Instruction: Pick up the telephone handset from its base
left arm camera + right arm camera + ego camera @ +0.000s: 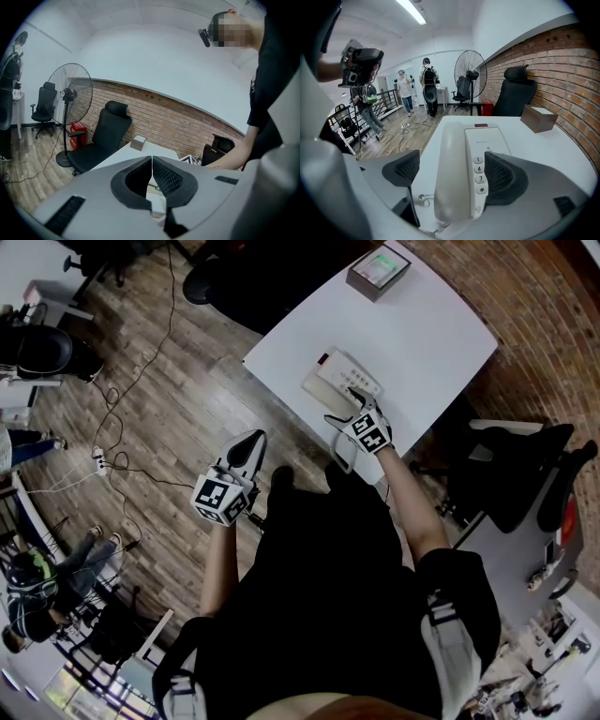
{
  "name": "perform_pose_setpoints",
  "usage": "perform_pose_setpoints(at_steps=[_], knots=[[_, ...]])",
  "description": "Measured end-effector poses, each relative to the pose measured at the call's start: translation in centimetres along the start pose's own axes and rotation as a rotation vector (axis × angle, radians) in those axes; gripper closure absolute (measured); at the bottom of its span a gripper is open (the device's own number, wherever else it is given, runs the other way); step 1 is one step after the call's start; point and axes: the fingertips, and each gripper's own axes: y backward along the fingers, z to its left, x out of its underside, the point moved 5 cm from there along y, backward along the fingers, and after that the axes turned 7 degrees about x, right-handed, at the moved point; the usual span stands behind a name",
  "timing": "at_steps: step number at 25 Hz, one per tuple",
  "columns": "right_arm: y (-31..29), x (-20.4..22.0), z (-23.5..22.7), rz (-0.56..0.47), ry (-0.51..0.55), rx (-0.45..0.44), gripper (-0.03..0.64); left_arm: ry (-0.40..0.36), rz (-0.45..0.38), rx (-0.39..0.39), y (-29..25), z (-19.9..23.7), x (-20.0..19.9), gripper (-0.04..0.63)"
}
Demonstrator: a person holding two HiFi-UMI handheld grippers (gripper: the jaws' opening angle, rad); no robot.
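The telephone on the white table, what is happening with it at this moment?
A person holds a gripper in each hand. The right gripper is over the white table, its jaws open on either side of the telephone handset, which lies on its base, not yet lifted. The left gripper is shut and empty, held away from the table.

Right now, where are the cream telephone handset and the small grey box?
cream telephone handset (453, 171): right gripper view, middle of its rounded back.
small grey box (378, 269): head view, its top face.
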Motion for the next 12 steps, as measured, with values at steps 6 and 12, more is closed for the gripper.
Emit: perform_pose_setpoints(at_steps=[6, 12], knots=[[-1.0, 0.8, -0.1, 0.034, -0.005, -0.002, 0.193, -0.007, 0.003, 0.008, 0.0, -0.2, -0.2, 0.575], [-2.0, 1.1, -0.4, 0.039, -0.025, 0.009, 0.209, -0.009, 0.01, 0.007, 0.2, -0.2, -0.1, 0.575]])
